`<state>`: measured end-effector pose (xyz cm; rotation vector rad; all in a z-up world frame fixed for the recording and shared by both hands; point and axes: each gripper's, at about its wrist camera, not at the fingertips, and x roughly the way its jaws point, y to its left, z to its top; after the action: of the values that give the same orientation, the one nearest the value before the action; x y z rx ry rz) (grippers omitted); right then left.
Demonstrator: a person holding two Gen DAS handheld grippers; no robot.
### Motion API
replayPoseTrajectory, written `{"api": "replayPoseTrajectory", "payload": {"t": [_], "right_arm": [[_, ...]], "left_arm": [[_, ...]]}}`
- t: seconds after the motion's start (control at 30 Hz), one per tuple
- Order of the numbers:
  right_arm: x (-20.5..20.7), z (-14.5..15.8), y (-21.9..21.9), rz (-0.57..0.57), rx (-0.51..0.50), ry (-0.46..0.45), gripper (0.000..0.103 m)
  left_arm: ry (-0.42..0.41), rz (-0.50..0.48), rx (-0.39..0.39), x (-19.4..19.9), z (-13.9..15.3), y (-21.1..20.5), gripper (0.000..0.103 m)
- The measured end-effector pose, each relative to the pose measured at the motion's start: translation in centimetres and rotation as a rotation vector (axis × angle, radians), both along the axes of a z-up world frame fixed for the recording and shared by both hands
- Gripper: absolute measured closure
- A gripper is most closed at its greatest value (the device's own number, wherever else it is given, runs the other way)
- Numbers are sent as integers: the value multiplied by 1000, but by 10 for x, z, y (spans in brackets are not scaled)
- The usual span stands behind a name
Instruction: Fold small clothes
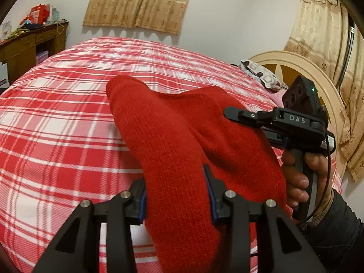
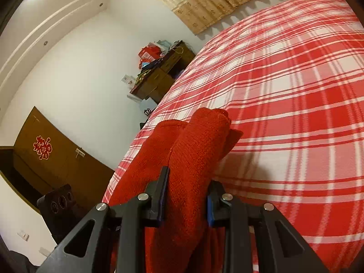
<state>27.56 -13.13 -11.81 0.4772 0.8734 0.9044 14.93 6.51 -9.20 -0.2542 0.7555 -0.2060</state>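
Garment: red knit sweater (image 1: 173,141) held above the plaid bed (image 1: 56,113).
Left tongs (image 1: 177,195): clamping one bunched end.
Right tongs (image 2: 187,195): clamping the other.
Axis: spans between them, neither nearer.

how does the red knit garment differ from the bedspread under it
The red knit garment is plain solid red; the bedspread is red-and-white plaid. The garment is bunched and lifted, pinched by the left hand-held gripper and the right hand-held gripper; the bedspread lies flat across the bed. The garment looks thick and ribbed, the bedspread thin and smooth. Both are red fabric.
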Motion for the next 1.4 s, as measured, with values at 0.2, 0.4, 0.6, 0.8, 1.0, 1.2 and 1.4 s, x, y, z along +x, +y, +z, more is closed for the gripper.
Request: {"api": "replayPoseTrajectory", "payload": {"t": [0.2, 0.4, 0.6, 0.8, 1.0, 1.2, 1.4], "right_arm": [[-1, -1, 32, 48, -2, 1, 75], [4, -9, 60, 94, 2, 14, 75], [7, -15, 90, 142, -12, 30, 75], [7, -29, 107, 169, -19, 55, 75], [14, -34, 112, 165, -25, 72, 75], [18, -43, 109, 154, -42, 89, 75], [22, -57, 106, 116, -89, 117, 74]], "left_arm": [[-4, 42, 19, -9, 1, 17, 61], [-3, 87, 45, -13, -5, 37, 61], [15, 119, 60, -16, -14, 54, 61], [46, 127, 66, -21, -26, 66, 61], [51, 125, 64, -22, -31, 68, 61], [61, 130, 56, -19, -37, 71, 60], [77, 154, 68, -20, -40, 69, 46]]}}
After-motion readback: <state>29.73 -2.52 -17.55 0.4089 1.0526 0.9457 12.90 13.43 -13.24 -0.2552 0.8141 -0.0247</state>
